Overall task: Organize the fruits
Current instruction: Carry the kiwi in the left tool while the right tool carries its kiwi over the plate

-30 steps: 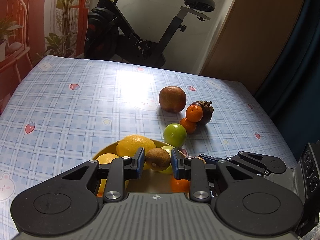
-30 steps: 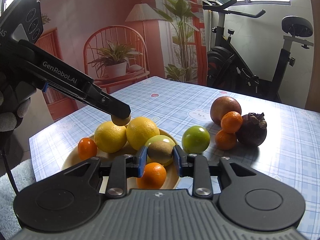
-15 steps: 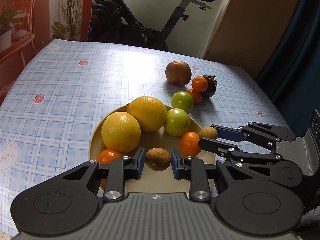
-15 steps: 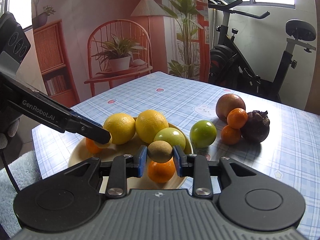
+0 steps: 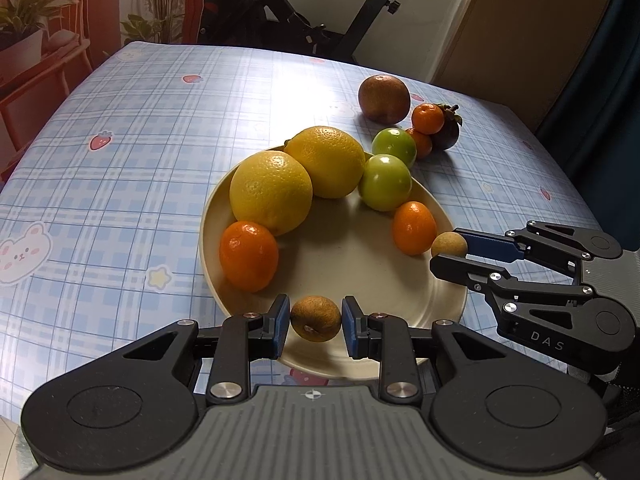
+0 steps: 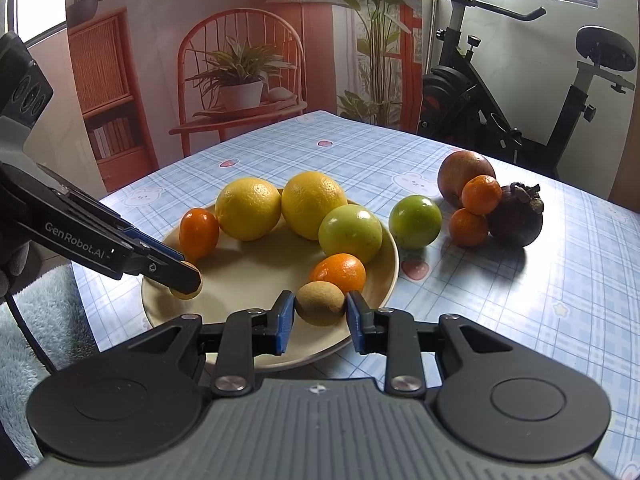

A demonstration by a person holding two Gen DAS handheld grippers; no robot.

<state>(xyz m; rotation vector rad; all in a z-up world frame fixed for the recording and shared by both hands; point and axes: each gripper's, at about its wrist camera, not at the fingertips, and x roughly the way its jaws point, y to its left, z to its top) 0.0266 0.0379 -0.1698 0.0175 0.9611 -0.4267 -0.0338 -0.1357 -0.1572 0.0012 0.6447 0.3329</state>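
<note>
A cream plate (image 5: pixel 340 252) holds two yellow citrus (image 5: pixel 272 192), a green fruit (image 5: pixel 385 182) and two small oranges (image 5: pixel 249 255). My left gripper (image 5: pixel 315 317) is shut on a small brown round fruit (image 5: pixel 316 322) just above the plate's near rim. In the right wrist view my right gripper (image 6: pixel 320 312) is shut on a similar brown fruit (image 6: pixel 320 302) over the plate's (image 6: pixel 248 276) front edge, beside an orange (image 6: pixel 340 272). The left gripper (image 6: pixel 186 282) reaches in from the left there; the right gripper (image 5: pixel 448 250) comes in from the right in the left wrist view.
Beyond the plate on the blue checked tablecloth (image 5: pixel 140 128) lie another green fruit (image 6: pixel 415 221), a large brown fruit (image 6: pixel 464 174), two small oranges (image 6: pixel 481 194) and a dark mangosteen (image 6: pixel 516 216). An exercise bike (image 6: pixel 500 112) and a chair with a plant (image 6: pixel 240 80) stand behind the table.
My left gripper has come down and tipped toward the plate's near rim with its brown fruit. The right gripper has drifted slightly lower over the plate's front edge, still holding its fruit.
</note>
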